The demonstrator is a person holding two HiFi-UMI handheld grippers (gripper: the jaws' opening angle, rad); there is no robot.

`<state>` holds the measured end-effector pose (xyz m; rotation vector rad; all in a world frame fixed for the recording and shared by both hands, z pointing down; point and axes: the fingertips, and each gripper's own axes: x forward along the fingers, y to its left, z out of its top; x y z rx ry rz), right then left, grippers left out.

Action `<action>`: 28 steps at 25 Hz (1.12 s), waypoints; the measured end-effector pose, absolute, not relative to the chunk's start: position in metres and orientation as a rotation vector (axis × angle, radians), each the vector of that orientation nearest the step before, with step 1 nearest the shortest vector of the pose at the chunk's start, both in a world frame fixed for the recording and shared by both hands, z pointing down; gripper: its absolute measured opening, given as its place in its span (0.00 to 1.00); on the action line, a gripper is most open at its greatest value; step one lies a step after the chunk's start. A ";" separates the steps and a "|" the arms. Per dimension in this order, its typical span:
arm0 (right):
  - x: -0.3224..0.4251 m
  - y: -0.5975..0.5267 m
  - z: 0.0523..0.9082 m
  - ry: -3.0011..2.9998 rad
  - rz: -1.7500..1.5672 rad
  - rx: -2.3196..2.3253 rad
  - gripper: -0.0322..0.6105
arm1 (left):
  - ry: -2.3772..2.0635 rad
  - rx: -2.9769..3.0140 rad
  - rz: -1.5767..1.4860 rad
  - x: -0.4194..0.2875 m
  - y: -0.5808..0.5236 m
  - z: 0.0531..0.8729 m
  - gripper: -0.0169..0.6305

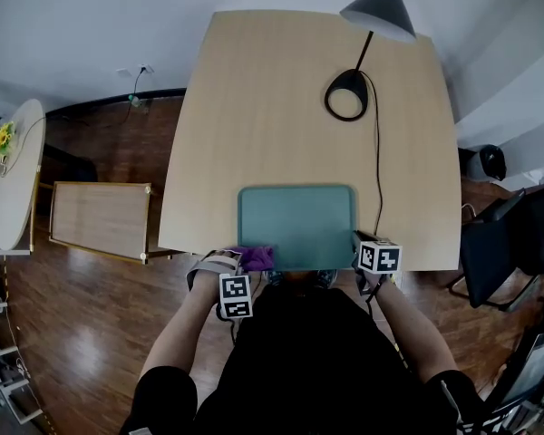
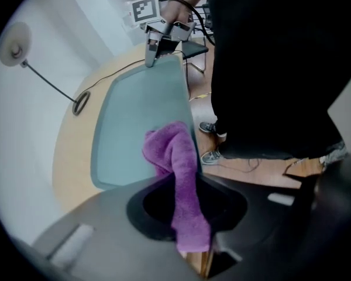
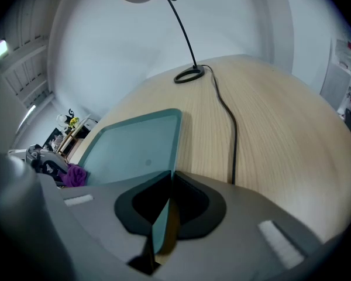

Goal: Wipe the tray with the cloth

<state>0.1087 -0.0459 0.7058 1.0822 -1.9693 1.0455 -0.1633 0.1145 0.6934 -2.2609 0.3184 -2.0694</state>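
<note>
Head view is dominated by a pale wooden table point(image 1: 281, 89), on which a teal tray point(image 1: 299, 225) is set flat against the near edge, just in front of the person. At the far right of the tabletop a black desk lamp point(image 1: 381, 7) is seen, its ring base point(image 1: 347, 95) resting on the wood and its cable point(image 1: 377, 170) trailed down past the tray's right side. The left gripper point(image 1: 238, 270) is held at the tray's near left corner, pointed steeply down, and its jaws are closed on a purple cloth point(image 1: 257, 257). In the left gripper view the cloth point(image 2: 178, 180) is pinched between the jaws as a long fold, with its free end bunched over the tray's point(image 2: 137, 122) near rim; how much of it lies on the tray floor cannot be told. The right gripper point(image 1: 361, 243) is placed at the near right corner, and in the right gripper view the tray's point(image 3: 134, 145) rim is clamped edge-on between its closed jaws. The left gripper point(image 3: 47, 161) and cloth point(image 3: 76, 174) are also seen there, across the tray. The tray's floor is bare. A black chair point(image 1: 512, 243) stands on the wooden floor to the table's right.
</note>
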 end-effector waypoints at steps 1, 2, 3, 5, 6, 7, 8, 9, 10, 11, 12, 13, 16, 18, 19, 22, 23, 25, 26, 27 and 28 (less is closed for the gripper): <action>0.108 -0.046 0.705 -1.971 1.046 1.081 0.09 | 0.342 -2.270 -2.079 -0.163 0.113 0.694 0.19; 0.108 -0.046 0.705 -1.974 1.047 1.077 0.09 | 0.406 -2.309 -2.093 -0.165 0.109 0.693 0.19; 0.108 -0.046 0.707 -1.975 1.050 1.072 0.09 | 0.529 -2.382 -2.104 -0.168 0.101 0.690 0.19; 0.110 -0.046 0.711 -1.969 1.046 1.064 0.09 | 0.949 -2.597 -2.065 -0.184 0.075 0.675 0.19; 0.109 -0.047 0.710 -1.968 1.043 1.063 0.09 | 1.207 -2.700 -2.001 -0.196 0.059 0.665 0.19; 0.109 -0.047 0.710 -1.967 1.046 1.062 0.09 | 1.465 -2.777 -1.920 -0.210 0.044 0.655 0.19; 0.108 -0.046 0.711 -1.965 1.054 1.060 0.09 | 1.710 -2.829 -1.837 -0.225 0.032 0.648 0.18; 0.108 -0.045 0.712 -1.961 1.061 1.060 0.09 | 1.936 -2.866 -1.757 -0.239 0.024 0.644 0.19; 0.108 -0.045 0.713 -1.956 1.067 1.060 0.09 | 2.143 -2.891 -1.681 -0.253 0.019 0.646 0.19; 0.107 -0.044 0.713 -1.951 1.073 1.059 0.09 | 2.329 -2.900 -1.613 -0.265 0.016 0.651 0.19; 0.107 -0.044 0.713 -1.945 1.079 1.057 0.09 | 2.482 -2.892 -1.560 -0.276 0.016 0.658 0.19; 0.106 -0.044 0.714 -1.940 1.085 1.054 0.09 | 2.594 -2.871 -1.533 -0.284 0.017 0.666 0.19; 0.104 -0.044 0.714 -1.931 1.098 1.048 0.09 | 2.717 -2.793 -1.545 -0.293 0.024 0.685 0.21; 0.105 -0.044 0.714 -1.934 1.103 1.051 0.09 | 2.750 -2.782 -1.500 -0.292 0.024 0.689 0.25; 0.105 -0.044 0.714 -1.940 1.106 1.054 0.09 | 2.772 -2.788 -1.457 -0.291 0.023 0.688 0.28; 0.107 -0.047 0.712 -1.962 1.115 1.083 0.09 | 2.860 -2.780 -1.295 -0.295 0.019 0.676 0.37; 0.108 -0.048 0.708 -1.969 1.112 1.106 0.09 | 2.897 -2.749 -1.228 -0.299 0.019 0.669 0.38; 0.113 -0.052 0.698 -1.980 1.094 1.162 0.09 | 2.957 -2.673 -1.090 -0.309 0.019 0.650 0.38; 0.116 -0.054 0.692 -1.985 1.085 1.192 0.09 | 2.971 -2.643 -1.028 -0.313 0.020 0.640 0.38; 0.118 -0.058 0.685 -1.990 1.077 1.221 0.09 | 2.972 -2.622 -0.974 -0.315 0.020 0.631 0.38; 0.121 -0.062 0.677 -1.997 1.071 1.249 0.09 | 2.961 -2.610 -0.929 -0.315 0.020 0.622 0.38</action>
